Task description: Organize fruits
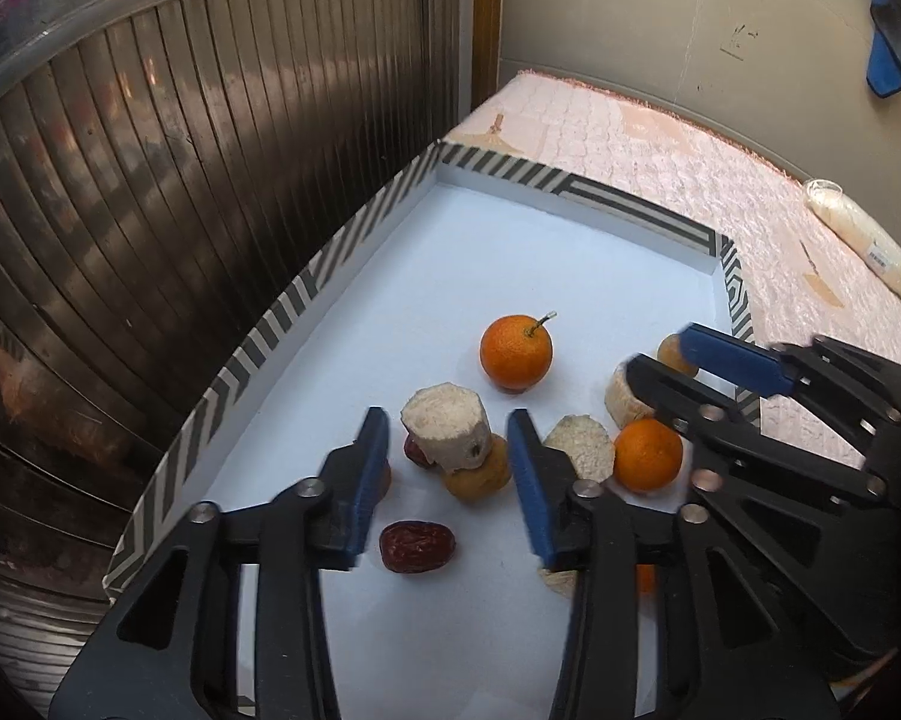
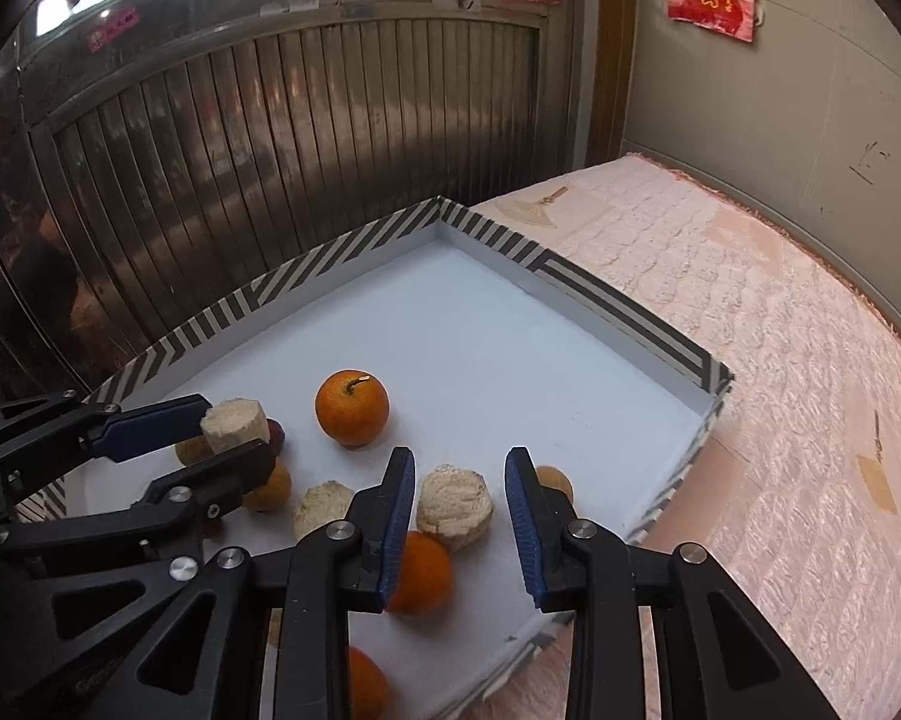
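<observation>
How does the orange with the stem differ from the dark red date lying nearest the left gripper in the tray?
The stemmed orange is round, bright orange and smooth; the red date is oblong, dark red and wrinkled. The orange is clearly larger and carries a short stem on top, while the date shows none. The orange sits alone toward the tray's middle; the date lies nearer, just short of the open left gripper. Both rest on the white floor of the striped-rim tray, ungrasped.

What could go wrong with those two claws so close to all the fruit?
1. The cut chunk is perched on a small yellow fruit between the open left gripper's fingers; a nudge could topple it.
2. The right gripper, open around another chunk, might bump the orange by its finger.
3. The stemmed orange is round and could roll if knocked.
</observation>
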Action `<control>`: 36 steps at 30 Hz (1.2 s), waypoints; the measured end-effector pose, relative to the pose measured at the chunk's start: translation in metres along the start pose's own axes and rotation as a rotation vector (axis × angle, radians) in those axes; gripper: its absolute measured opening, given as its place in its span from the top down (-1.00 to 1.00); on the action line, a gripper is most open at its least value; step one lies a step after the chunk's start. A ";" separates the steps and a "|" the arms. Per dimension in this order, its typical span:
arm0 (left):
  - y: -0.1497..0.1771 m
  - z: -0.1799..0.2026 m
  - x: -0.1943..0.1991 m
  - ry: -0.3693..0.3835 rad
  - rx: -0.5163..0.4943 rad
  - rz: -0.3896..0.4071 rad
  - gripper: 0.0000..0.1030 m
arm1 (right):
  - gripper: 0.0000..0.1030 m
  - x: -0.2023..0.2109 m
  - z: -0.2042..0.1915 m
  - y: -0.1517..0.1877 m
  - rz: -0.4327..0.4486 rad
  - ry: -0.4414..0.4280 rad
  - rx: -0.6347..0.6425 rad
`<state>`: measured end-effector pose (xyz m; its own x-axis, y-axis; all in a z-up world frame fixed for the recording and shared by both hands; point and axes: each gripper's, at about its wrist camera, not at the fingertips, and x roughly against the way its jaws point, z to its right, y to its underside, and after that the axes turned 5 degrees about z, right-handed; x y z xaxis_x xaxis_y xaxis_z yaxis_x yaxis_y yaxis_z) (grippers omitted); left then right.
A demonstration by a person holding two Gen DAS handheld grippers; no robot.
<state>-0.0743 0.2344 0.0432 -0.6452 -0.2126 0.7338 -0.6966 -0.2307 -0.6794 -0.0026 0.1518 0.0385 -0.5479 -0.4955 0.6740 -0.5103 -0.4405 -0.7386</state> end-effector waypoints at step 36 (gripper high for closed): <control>0.035 0.025 0.090 0.023 -0.006 0.221 -0.25 | -0.30 0.130 0.004 0.063 0.243 0.182 -0.193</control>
<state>-0.1490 0.1834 0.0858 -0.7896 -0.2359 0.5665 -0.5389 -0.1750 -0.8240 -0.1039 0.0568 0.0799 -0.7689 -0.4194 0.4826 -0.4567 -0.1679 -0.8736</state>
